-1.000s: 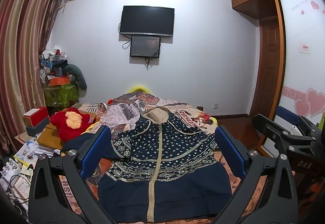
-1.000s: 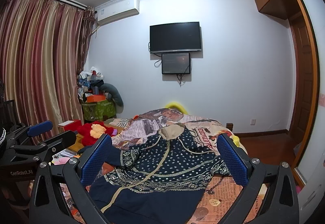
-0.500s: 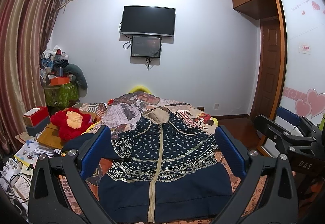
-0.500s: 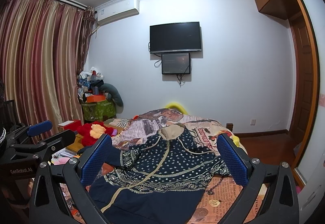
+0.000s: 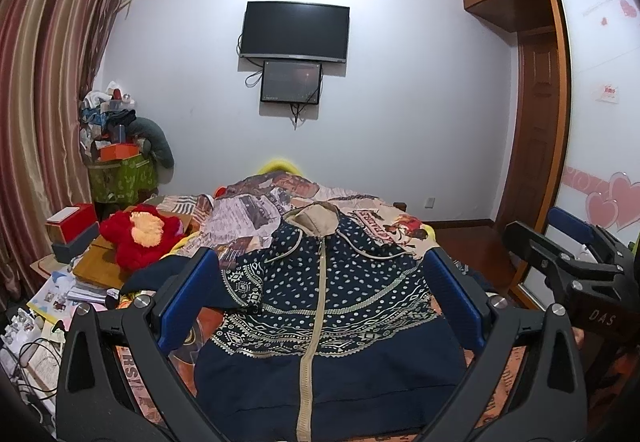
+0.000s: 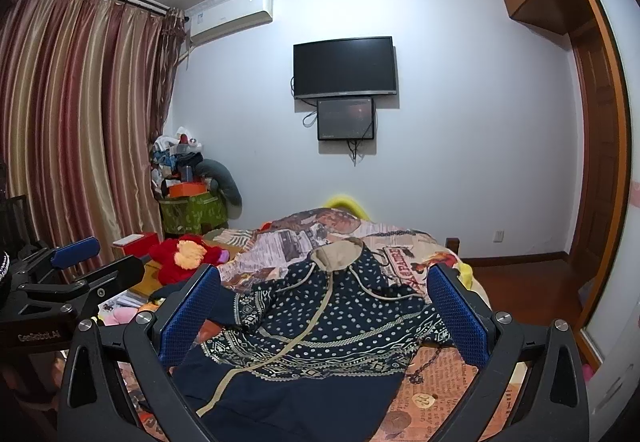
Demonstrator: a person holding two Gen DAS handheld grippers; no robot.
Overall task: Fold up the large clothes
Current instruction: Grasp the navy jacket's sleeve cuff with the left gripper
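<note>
No visible change since earlier.

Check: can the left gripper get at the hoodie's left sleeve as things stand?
Probably yes. The left gripper is open and empty, and the hoodie lies flat on the bed ahead of it. Its left sleeve trails toward the bed's edge beside the red plush toy, with nothing covering it.

Black plastic left gripper (image 5: 318,298) and right gripper (image 6: 323,312), each with blue textured pads (image 6: 456,316), silver screws (image 5: 495,301) and white lettering.
</note>
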